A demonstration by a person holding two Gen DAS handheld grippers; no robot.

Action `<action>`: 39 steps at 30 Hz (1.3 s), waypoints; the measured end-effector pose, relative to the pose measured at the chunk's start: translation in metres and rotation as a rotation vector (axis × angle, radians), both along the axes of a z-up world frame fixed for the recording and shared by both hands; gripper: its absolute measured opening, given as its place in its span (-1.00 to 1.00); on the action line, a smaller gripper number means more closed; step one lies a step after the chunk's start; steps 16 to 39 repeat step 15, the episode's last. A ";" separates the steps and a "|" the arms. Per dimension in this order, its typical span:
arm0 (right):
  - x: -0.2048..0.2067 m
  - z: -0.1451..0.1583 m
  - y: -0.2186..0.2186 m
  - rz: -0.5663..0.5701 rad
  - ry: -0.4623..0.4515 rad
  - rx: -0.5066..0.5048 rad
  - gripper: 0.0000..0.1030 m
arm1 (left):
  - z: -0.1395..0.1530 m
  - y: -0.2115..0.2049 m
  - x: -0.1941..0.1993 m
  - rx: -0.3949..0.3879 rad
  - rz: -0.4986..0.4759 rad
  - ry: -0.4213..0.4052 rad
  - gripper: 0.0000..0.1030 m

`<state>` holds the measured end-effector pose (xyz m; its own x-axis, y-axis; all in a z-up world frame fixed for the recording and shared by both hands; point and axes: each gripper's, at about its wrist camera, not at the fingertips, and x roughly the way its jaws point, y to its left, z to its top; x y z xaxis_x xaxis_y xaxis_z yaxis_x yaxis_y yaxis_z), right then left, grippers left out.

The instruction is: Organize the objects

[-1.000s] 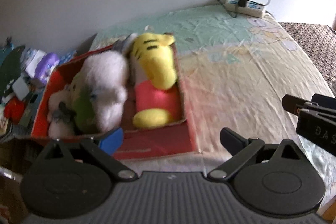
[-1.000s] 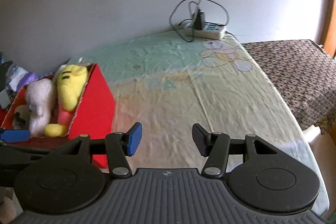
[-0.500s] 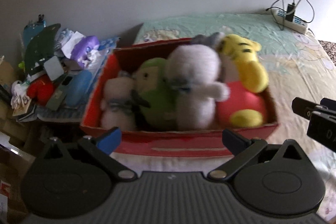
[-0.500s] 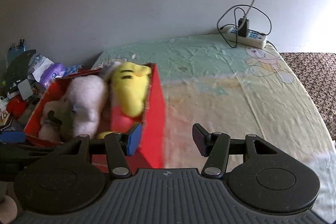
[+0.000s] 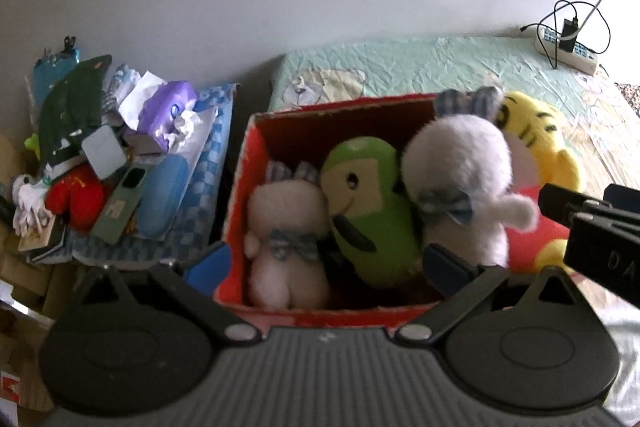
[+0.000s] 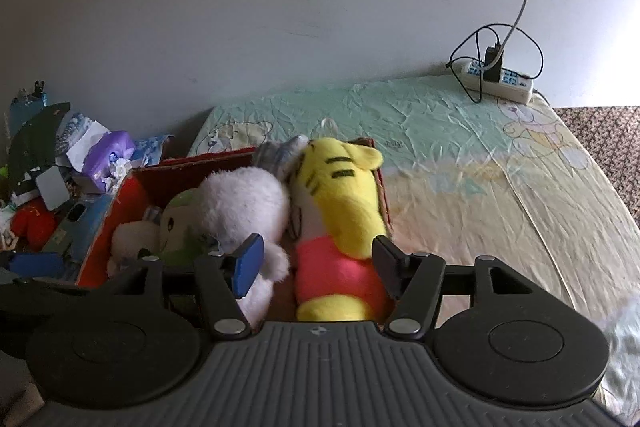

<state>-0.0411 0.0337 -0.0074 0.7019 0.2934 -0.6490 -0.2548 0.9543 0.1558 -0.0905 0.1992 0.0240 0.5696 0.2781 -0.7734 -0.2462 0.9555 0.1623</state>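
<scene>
The red cardboard box (image 5: 240, 195) sits mid-frame in the left wrist view, on the near-left end of a bed (image 6: 460, 163) with a cartoon-print sheet. Four plush toys are packed in it side by side: a small white bunny (image 5: 286, 227), a green bird (image 5: 368, 199), a larger white plush (image 5: 460, 179) and a yellow tiger (image 6: 340, 203) at the right end. The left claw (image 5: 324, 267) hangs wide open at the box's near wall, holding nothing. The right claw (image 6: 316, 261) is also open wide, its fingers either side of the tiger's pink body, not touching. A cluttered pile (image 5: 100, 163) fills the left of the frame; a power strip (image 6: 500, 79) lies at the upper right.
</scene>
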 end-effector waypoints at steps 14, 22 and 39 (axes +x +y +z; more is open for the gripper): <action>0.011 -0.007 0.032 -0.039 -0.002 -0.046 0.35 | -0.010 0.037 0.014 -0.035 0.001 -0.007 0.85; 0.012 -0.006 0.033 -0.035 -0.004 -0.048 0.35 | -0.010 0.037 0.015 -0.034 0.002 -0.008 0.86; 0.012 -0.006 0.033 -0.035 -0.004 -0.048 0.35 | -0.010 0.037 0.015 -0.034 0.002 -0.008 0.86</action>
